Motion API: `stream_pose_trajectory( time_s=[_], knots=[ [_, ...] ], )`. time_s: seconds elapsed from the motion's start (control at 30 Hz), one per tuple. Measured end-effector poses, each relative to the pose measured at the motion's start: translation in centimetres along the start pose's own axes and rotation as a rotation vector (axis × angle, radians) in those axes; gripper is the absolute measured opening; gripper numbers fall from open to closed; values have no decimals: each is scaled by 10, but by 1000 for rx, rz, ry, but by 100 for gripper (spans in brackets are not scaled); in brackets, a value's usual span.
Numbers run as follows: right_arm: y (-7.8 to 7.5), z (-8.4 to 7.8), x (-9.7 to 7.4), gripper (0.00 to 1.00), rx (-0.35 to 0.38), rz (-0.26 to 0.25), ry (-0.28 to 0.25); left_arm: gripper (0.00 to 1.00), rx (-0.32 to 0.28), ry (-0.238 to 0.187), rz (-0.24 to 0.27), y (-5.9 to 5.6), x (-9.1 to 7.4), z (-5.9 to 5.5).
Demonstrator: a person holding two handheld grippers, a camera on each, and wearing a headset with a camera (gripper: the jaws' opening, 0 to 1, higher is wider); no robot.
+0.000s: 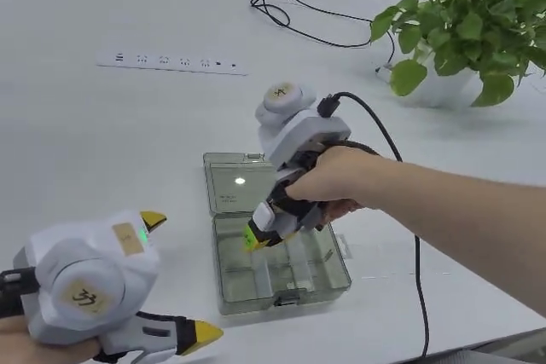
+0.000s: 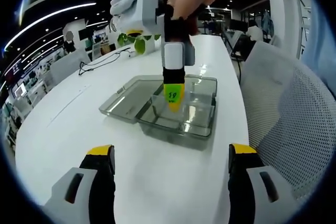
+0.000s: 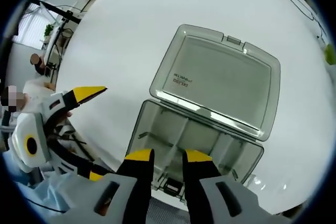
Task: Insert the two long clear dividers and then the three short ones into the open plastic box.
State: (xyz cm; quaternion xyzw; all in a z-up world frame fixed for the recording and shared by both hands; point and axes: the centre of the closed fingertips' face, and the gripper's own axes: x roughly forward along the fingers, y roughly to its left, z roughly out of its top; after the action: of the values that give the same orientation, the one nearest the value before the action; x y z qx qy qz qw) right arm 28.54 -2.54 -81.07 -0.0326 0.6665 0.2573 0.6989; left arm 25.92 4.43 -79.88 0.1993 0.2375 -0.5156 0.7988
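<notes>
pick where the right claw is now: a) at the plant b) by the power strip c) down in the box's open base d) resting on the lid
c, the right claw points down into the base of the open box, clear of its lid.

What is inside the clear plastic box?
Clear divider walls stand inside the smoky clear plastic box. The right claw pokes in, covering the part beneath its yellow tips.
</notes>
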Motion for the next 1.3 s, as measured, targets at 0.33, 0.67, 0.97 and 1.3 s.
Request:
stream_pose_trajectory(
  time_s=[0.33,0.67,0.97,1.3],
  knots=[
    [13,8,-20,59,-92,127,-200,91,-11,7,16,4,-4,2],
    [16,9,-40,97,-157,212,-436,91,-30,5,48,12,-14,12],
    [9,-3,-56,100,-311,192,-571,92,-53,9,72,18,-16,17],
    [-6,-21,-73,100,-505,165,-725,92,-83,19,119,19,-12,20]
  ],
)
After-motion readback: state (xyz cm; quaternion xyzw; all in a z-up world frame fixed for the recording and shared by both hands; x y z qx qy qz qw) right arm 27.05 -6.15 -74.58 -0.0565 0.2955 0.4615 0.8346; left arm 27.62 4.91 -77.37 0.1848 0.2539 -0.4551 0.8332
